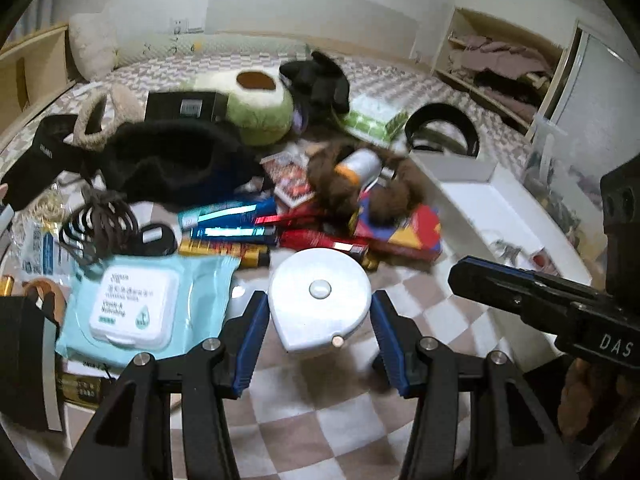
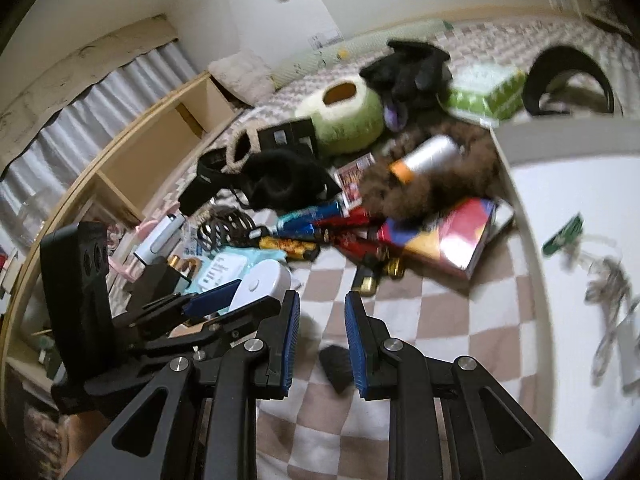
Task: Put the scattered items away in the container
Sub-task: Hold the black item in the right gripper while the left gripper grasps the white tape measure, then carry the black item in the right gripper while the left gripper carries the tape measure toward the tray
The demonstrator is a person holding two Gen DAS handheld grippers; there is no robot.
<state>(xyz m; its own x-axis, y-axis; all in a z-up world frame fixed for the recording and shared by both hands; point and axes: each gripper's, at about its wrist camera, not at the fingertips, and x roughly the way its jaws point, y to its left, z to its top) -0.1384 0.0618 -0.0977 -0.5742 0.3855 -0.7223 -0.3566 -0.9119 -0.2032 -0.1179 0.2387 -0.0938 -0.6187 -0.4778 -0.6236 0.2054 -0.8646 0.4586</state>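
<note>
In the left wrist view my left gripper (image 1: 319, 300) is shut on a white round tape-measure-like case (image 1: 320, 280), one blue pad on each side, held above the checked bedsheet. The right wrist view shows that same case (image 2: 260, 280) in the left gripper (image 2: 256, 290) at lower left. My right gripper (image 2: 323, 296) has its jaws nearly together with nothing between the pads. A small black item (image 2: 334, 368) lies below it. The white box container (image 1: 500, 208) (image 2: 560, 220) stands to the right and holds a few small things. The right gripper (image 1: 456, 276) hovers near its front corner.
A heap lies ahead: a wet-wipes pack (image 1: 136, 308), toothpaste tubes (image 1: 228, 216), a colourful box (image 1: 404, 232), a brown plush around a silver can (image 1: 360, 164), a green plush (image 1: 256, 112), black hats (image 1: 160, 164) and a tissue box (image 1: 372, 116). A wooden shelf (image 2: 152, 160) runs along the left.
</note>
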